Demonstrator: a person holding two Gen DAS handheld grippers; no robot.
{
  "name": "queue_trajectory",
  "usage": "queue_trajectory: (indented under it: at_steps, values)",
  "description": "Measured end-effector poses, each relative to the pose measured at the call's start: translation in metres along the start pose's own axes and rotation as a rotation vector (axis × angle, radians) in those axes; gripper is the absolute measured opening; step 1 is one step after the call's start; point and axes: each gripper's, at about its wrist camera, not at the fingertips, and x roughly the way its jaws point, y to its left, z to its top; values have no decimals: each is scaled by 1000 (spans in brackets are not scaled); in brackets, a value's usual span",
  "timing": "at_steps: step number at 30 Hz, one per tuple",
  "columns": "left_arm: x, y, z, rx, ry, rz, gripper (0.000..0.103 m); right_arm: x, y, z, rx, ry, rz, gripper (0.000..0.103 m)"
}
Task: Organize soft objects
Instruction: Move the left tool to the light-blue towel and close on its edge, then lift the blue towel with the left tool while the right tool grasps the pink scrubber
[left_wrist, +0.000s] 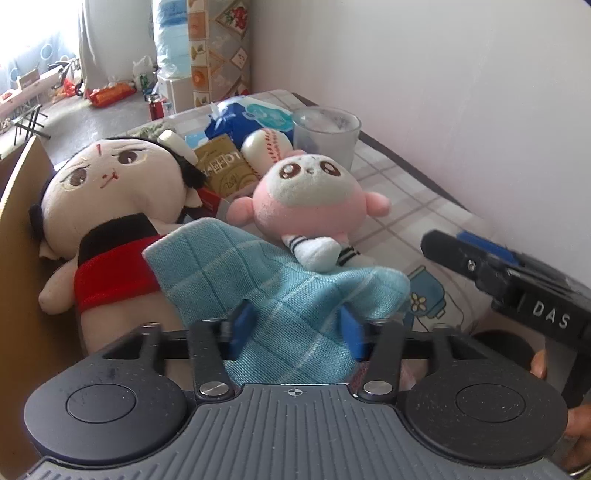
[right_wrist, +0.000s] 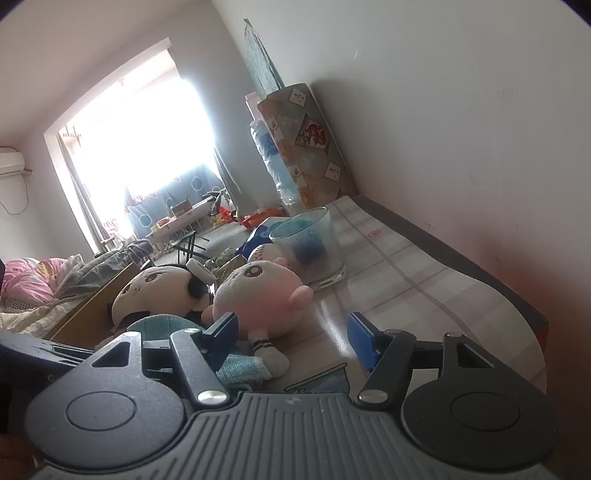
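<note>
A light blue checked cloth (left_wrist: 266, 284) is bunched between the blue pads of my left gripper (left_wrist: 295, 325), which is shut on it; the cloth stands up over the fingers. Behind it lie a large doll with black hair and a red band (left_wrist: 110, 192) and a small pink plush (left_wrist: 306, 199) with a striped leg. My right gripper (right_wrist: 291, 336) is open just in front of the pink plush (right_wrist: 258, 291), whose white foot (right_wrist: 275, 360) lies between the pads without touching them. The cloth (right_wrist: 240, 369) shows beside its left pad. In the left wrist view the right gripper (left_wrist: 450, 240) reaches in from the right.
A frosted glass cup (left_wrist: 325, 133), a baseball (left_wrist: 266, 147), a brown packet (left_wrist: 225, 166) and a blue tissue pack (left_wrist: 240, 114) crowd the back of the checked tablecloth (left_wrist: 406, 192). A cardboard box wall (left_wrist: 18, 221) stands left of the doll. A wall runs along the right.
</note>
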Motion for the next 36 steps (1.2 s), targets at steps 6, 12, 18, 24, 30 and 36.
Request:
queue_trajectory:
  at_steps: [6,12,18,24,30,36]
  values:
    - [-8,2,0,-8,-32,19,3,-4,2,0,-17,-2,3,68]
    - [-44,9,-4,-53,-92,33,2,-13,6,3,-38,-20,-1,68]
    - [-48,13,-26,-61,-53,55,3,-14,12,0,-63,-2,2,68]
    - [-50,20,-36,-77,-59,-12,31,-18,14,-1,-59,52,61,72]
    - [-59,9,-41,17,-107,-29,83,-32,2,-6,3,134,142,78]
    - [-34,-5,-50,131,-44,44,86,-36,-4,-18,77,193,160,78]
